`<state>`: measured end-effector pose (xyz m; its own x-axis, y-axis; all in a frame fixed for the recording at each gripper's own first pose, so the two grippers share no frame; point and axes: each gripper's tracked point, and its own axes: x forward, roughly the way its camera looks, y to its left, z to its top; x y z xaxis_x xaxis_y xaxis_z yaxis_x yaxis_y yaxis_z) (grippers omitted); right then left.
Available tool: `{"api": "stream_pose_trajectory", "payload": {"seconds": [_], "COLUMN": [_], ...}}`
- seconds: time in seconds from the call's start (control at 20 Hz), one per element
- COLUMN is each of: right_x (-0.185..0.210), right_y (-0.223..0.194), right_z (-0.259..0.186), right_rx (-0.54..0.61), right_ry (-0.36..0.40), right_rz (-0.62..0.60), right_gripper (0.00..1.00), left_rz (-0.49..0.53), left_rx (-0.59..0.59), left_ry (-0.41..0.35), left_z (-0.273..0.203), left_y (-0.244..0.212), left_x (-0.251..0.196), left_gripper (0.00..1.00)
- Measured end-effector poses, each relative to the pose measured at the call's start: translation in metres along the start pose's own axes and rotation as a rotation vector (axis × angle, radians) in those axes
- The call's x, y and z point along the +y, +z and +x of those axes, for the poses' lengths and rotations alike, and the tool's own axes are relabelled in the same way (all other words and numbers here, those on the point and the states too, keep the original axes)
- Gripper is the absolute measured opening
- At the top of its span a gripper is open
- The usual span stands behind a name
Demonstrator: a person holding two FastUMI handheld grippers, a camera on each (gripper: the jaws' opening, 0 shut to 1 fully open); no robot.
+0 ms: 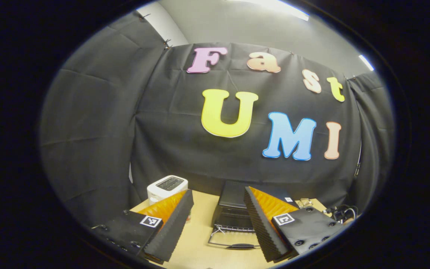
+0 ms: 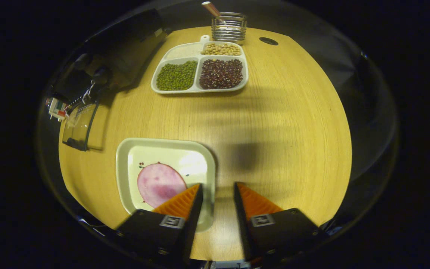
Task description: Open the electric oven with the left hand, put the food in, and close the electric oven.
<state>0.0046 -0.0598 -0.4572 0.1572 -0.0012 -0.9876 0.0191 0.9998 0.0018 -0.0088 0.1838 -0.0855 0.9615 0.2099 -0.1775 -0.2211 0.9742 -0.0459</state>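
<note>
The black electric oven stands on the wooden table with its glass door folded down toward me. My left gripper hovers open in front of it, holding nothing. In the right gripper view the oven sits at the upper left, its open door lying over the table. A pink ham slice lies on a pale square plate. My right gripper is open above the plate's right rim, one finger over the plate and the other over bare table.
A white toaster stands left of the oven. Cables lie at the table's right edge. A divided tray of beans and grains sits at the far side, with a wire holder behind it.
</note>
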Motion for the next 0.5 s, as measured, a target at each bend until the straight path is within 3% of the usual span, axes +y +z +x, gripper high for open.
{"api": "stream_pose_trajectory", "payload": {"seconds": [0.05, 0.1, 0.15, 0.3, 0.35, 0.5], "right_x": [0.002, 0.000, -0.002, 0.003, 0.003, 0.008], "right_y": [0.003, 0.014, 0.004, 0.001, -0.002, -0.010], "right_z": [-0.005, -0.018, 0.001, 0.003, -0.002, -0.009], "right_rx": [0.013, 0.003, 0.012, 0.022, 0.025, 0.011], "right_ry": [-0.018, -0.027, -0.017, 0.064, 0.099, 0.220], "right_rz": [-0.017, -0.028, -0.041, 0.070, 0.121, 0.279], "right_gripper": [0.12, 0.11, 0.01, 0.01, 0.00, 0.01], "left_rz": [0.000, 0.000, 0.001, 0.007, 0.008, 0.002], "left_rx": [0.004, 0.006, 0.006, 0.001, 0.000, -0.003], "left_ry": [-0.004, -0.008, -0.010, -0.012, -0.009, 0.001], "left_z": [-0.001, 0.000, 0.000, 0.000, -0.001, 0.001], "left_y": [-0.003, -0.006, -0.006, -0.005, -0.003, -0.001], "left_x": [-0.002, -0.004, -0.006, -0.005, -0.003, 0.002], "left_gripper": [0.97, 0.97, 0.97, 0.97, 0.93, 0.97]}}
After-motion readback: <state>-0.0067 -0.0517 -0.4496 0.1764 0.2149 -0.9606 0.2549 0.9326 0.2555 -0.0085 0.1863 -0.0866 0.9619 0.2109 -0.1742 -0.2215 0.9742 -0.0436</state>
